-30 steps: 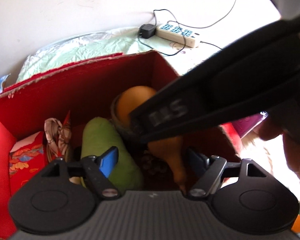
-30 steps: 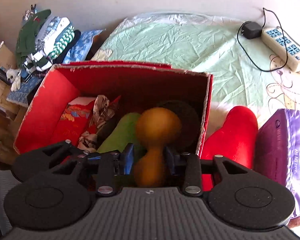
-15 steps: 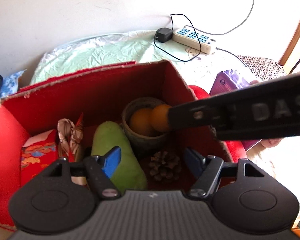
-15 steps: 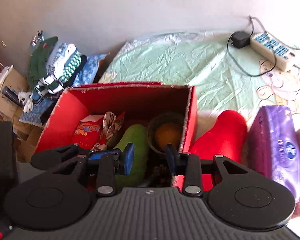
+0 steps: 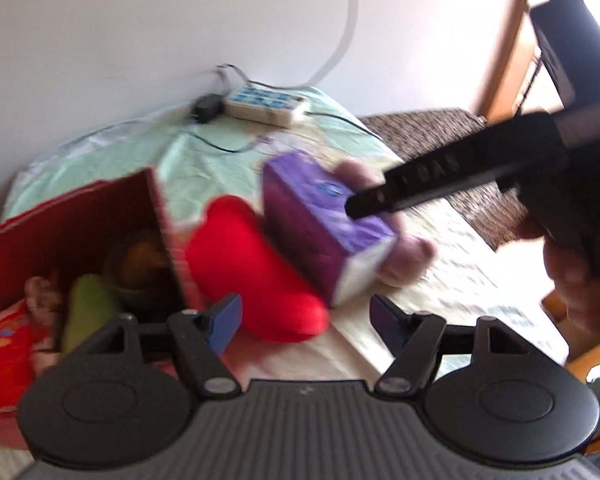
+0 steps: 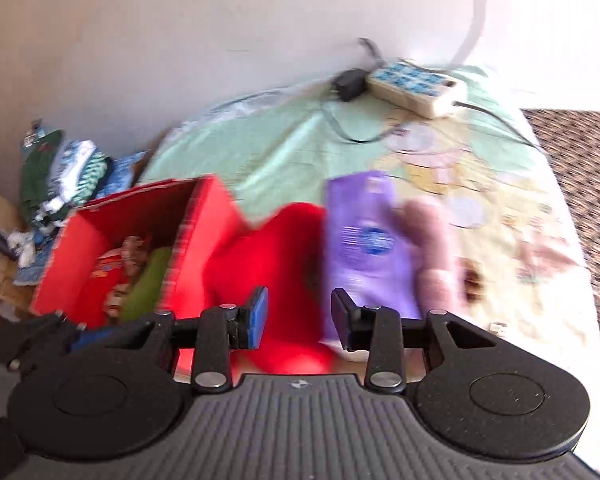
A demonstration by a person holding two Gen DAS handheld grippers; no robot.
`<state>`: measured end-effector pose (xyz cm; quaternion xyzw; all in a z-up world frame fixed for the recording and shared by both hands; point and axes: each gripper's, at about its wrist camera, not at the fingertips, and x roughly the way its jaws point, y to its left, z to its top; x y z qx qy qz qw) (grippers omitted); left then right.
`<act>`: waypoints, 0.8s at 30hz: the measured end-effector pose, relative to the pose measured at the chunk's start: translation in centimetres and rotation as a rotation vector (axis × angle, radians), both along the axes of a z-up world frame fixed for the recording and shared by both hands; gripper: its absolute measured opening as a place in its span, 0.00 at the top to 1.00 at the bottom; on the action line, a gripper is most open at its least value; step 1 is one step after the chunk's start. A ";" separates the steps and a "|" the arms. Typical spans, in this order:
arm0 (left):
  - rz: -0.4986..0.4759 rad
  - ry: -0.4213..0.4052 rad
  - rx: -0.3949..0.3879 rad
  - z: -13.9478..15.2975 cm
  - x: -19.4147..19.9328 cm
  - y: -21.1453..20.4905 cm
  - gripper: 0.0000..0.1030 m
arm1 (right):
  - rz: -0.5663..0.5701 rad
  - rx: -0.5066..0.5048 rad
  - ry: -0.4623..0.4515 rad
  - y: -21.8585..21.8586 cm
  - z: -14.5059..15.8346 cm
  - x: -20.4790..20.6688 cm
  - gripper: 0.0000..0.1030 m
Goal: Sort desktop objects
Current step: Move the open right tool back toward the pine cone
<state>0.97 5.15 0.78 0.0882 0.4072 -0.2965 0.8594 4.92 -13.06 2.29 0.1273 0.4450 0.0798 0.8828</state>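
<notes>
Both wrist views have swung right since half a second ago: the red cardboard box [image 5: 76, 216] that filled them now sits at the left, and the orange gourd the right claw [image 6: 299, 320] carried a second ago is out of its grip. Both pictures are blurred.

Largest first, the pale green printed sheet on the table [image 6: 284, 148] carries everything. The red cardboard box [image 6: 120, 220] already holds a long green soft piece [image 6: 150, 280], a red patterned packet [image 5: 8, 332], a knotted cloth and a small dark basket with something orange in it [image 5: 138, 260]; the gourd cannot be made out clearly. Just right of the box lies a red plush shape [image 5: 252, 268], touching its wall. Right of that lies a purple tissue pack [image 6: 364, 240], with a pinkish soft thing [image 5: 404, 260] behind it, too smeared to identify. A white power strip [image 6: 416, 88] lies far back by the wall.

The left claw [image 5: 306, 322] is spread wide and empty, near the plush. The right claw's jaws also stand apart, holding nothing, aimed between plush and pack.

The sorting looks partly done: several things are boxed, while plush, tissue pack and pink thing appear left outside
</notes>
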 end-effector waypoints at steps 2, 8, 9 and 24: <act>-0.049 0.031 0.006 -2.0 0.2 -3.3 0.29 | -0.055 -0.034 0.023 -2.7 -0.8 -0.1 0.63; -0.157 0.044 0.070 -5.2 -1.5 -11.0 0.29 | -0.199 -0.053 0.102 -9.7 -4.2 -0.7 0.63; -0.162 0.045 0.080 -5.8 -1.6 -12.0 0.29 | -0.202 -0.046 0.112 -10.4 -4.7 -0.7 0.63; -0.101 0.113 0.142 -10.7 -1.0 -18.0 0.22 | -0.018 0.067 0.110 -12.4 -9.6 7.7 0.57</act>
